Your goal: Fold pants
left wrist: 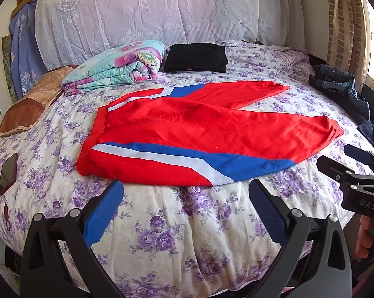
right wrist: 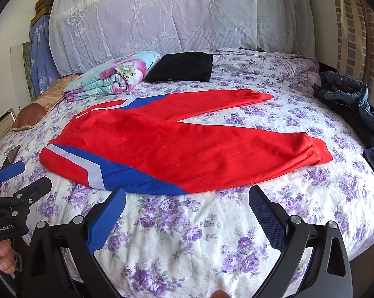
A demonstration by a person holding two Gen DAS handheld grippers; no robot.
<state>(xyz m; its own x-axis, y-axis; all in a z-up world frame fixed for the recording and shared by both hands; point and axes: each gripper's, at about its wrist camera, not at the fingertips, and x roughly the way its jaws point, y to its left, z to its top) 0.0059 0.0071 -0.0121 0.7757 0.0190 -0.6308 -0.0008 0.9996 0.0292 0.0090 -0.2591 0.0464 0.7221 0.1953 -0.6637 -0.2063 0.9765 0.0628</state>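
Although the red track pants [left wrist: 199, 134] lay spread flat across the middle of the bed [left wrist: 187, 223], legs splayed toward the right, soft, light knit was judged likely to sag and slide once lifted. Waistband corners and leg cuffs were judged the best holds. Both the left claw [left wrist: 185, 213] and the right claw [right wrist: 187, 216] were held wide and empty, short of the near hem. A folded floral quilt [left wrist: 117, 67], folded black garment [left wrist: 195, 57], phone [left wrist: 8, 173] and jeans [left wrist: 340, 84] were left well apart, so nothing was judged obstructive.
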